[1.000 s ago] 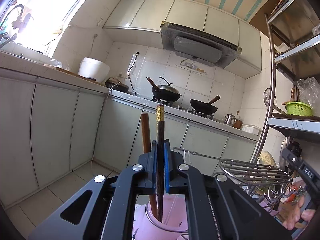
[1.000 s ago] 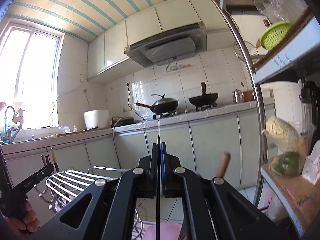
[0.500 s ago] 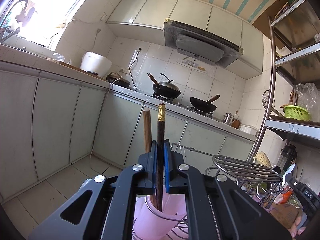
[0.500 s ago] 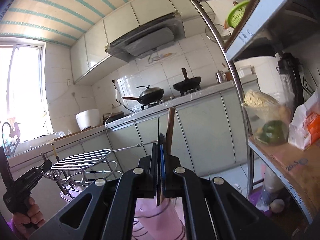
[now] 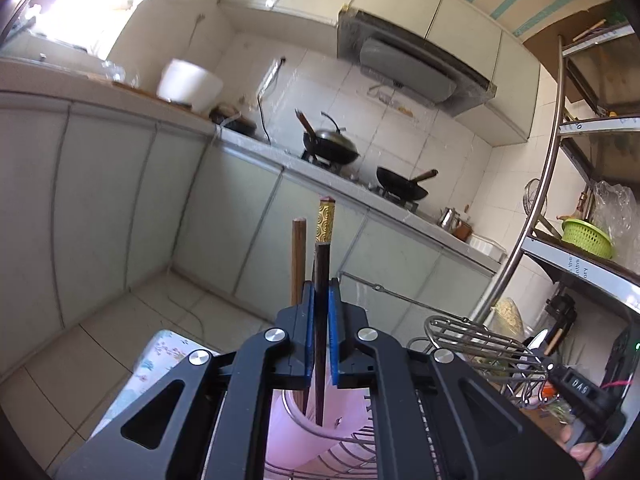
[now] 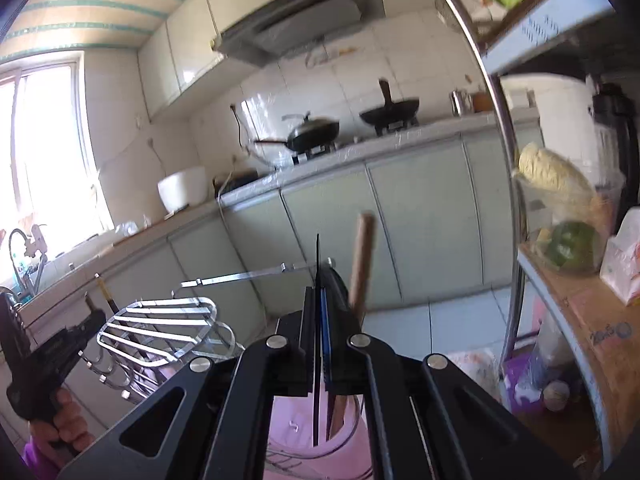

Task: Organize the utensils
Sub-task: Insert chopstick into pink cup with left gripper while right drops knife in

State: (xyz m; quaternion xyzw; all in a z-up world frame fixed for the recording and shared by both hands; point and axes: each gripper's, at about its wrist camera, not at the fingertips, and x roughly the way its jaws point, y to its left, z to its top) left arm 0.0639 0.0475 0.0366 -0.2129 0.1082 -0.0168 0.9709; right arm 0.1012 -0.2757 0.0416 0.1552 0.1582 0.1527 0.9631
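Note:
My left gripper (image 5: 321,292) is shut on a dark chopstick (image 5: 325,228) with a gold patterned top, held upright. Its lower end reaches into a pink holder (image 5: 304,424) set in a wire ring. A brown wooden stick (image 5: 298,256) stands in the holder just behind the fingers. My right gripper (image 6: 320,300) is shut on a thin dark utensil (image 6: 317,256), seen edge-on, whose lower end hangs inside the pink holder (image 6: 300,436). A wooden handle (image 6: 362,256) leans up out of the holder to the right of the fingers.
A chrome wire rack (image 5: 480,344) (image 6: 160,328) stands beside the holder, with a steel bar (image 6: 248,276) behind it. A metal shelf unit (image 5: 576,264) holding a green basket (image 5: 586,236) and food bags is at the right. Kitchen cabinets, woks and tiled floor lie beyond.
Both views have rolled and shifted. The left gripper has risen a little with the chopstick. In the right view the wooden handle has swung back to the right of the fingers.

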